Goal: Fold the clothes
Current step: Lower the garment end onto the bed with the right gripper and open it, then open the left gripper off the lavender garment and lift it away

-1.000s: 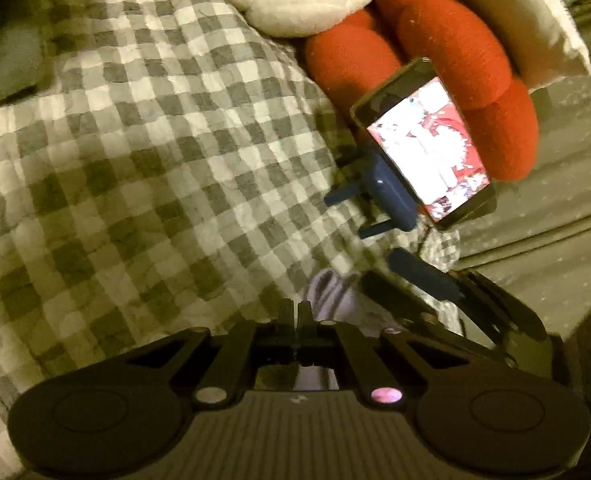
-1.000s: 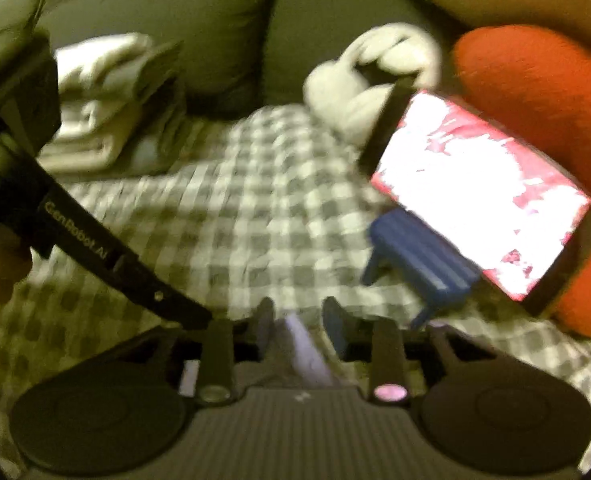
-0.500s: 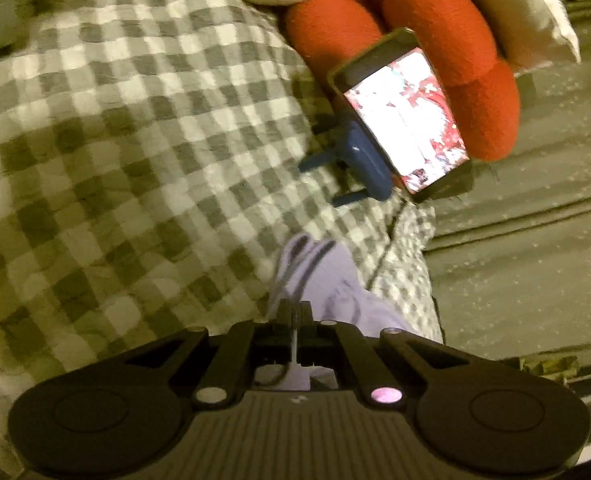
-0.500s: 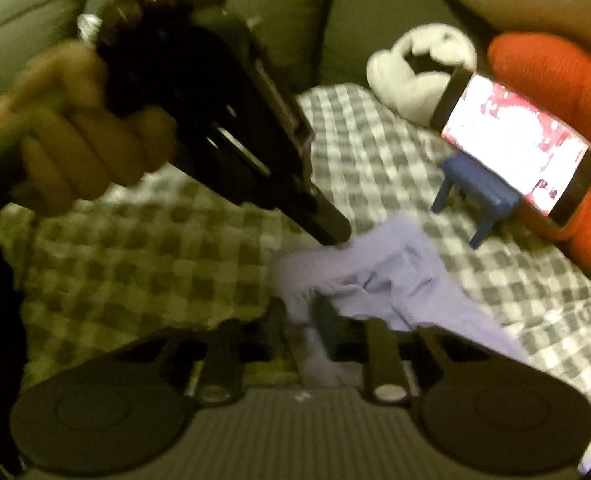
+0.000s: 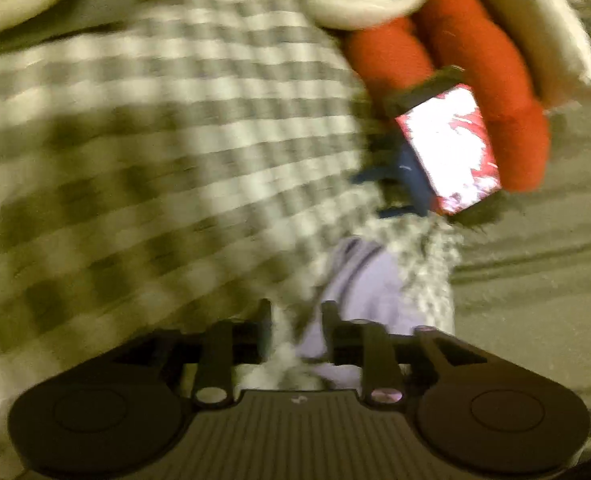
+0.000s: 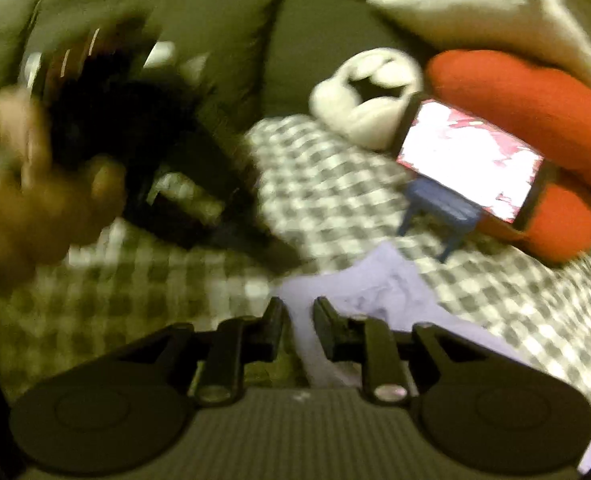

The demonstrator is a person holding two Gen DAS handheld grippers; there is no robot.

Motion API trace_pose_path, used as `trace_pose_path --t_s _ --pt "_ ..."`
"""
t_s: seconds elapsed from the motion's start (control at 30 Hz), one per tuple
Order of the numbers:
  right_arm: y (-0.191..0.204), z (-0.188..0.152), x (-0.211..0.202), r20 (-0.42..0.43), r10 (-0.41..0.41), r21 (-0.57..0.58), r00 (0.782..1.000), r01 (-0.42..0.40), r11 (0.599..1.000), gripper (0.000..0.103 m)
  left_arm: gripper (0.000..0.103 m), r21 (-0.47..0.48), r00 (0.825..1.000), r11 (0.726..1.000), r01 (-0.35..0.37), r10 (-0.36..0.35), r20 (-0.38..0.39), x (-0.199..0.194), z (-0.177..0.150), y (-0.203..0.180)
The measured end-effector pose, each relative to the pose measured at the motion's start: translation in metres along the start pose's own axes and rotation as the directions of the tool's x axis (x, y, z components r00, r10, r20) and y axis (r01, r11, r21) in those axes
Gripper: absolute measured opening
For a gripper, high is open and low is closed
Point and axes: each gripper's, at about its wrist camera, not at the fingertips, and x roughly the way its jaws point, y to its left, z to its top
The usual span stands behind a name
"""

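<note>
A lavender garment (image 6: 379, 292) lies crumpled on a grey-and-white checked blanket (image 6: 327, 200). My right gripper (image 6: 298, 312) is shut on the garment's near edge, with cloth pinched between its fingers. In the left wrist view the same lavender garment (image 5: 367, 288) lies just ahead and right of my left gripper (image 5: 295, 314), which stands open over the blanket with the garment's edge by its right finger. The right wrist view shows the left gripper (image 6: 279, 254) as a blurred black shape, held by a hand (image 6: 35, 188), its tip near the garment's far left corner.
A phone with a bright screen (image 6: 471, 164) leans on a small blue stand (image 6: 443, 212) against a red cushion (image 6: 535, 100). A white plush toy (image 6: 367, 96) and a pale pillow (image 6: 483, 12) lie behind. Sofa back cushions (image 6: 315, 40) close off the far side.
My left gripper was shut on the garment and has now opened, letting it go; its view is blurred by motion. The right gripper stays shut on the garment's edge.
</note>
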Motion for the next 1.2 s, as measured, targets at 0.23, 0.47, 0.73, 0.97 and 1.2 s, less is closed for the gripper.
trace_pose_path --t_s 0.23,0.47,0.73,0.97,1.2 --pt "-0.048 -0.023 -0.079 0.004 -0.126 0.138 0.992 0.125 0.983 0.028 0.051 -0.088 0.995 0.992 0.093 -0.089 0.053 -0.009 -0.017 -0.004" --pt "-0.082 -0.073 -0.153 0.069 -0.193 0.35 0.979 0.157 0.924 0.034 0.066 -0.078 0.994 0.997 -0.006 0.014 0.105 -0.003 -0.048 -0.03" --pt "-0.121 -0.096 -0.173 0.046 -0.234 0.478 0.971 0.185 0.859 0.034 0.02 0.085 0.959 0.983 -0.164 0.139 0.246 0.017 -0.043 -0.054" --pt "-0.14 -0.123 -0.177 -0.032 -0.106 0.582 0.994 0.104 0.807 0.034 0.008 0.135 0.943 0.974 -0.18 0.132 0.306 0.009 -0.034 -0.051" --pt "-0.081 -0.127 -0.153 -0.082 -0.033 0.296 0.996 0.056 0.954 0.048 0.007 0.196 0.935 0.958 -0.209 0.137 0.327 0.011 -0.033 -0.056"
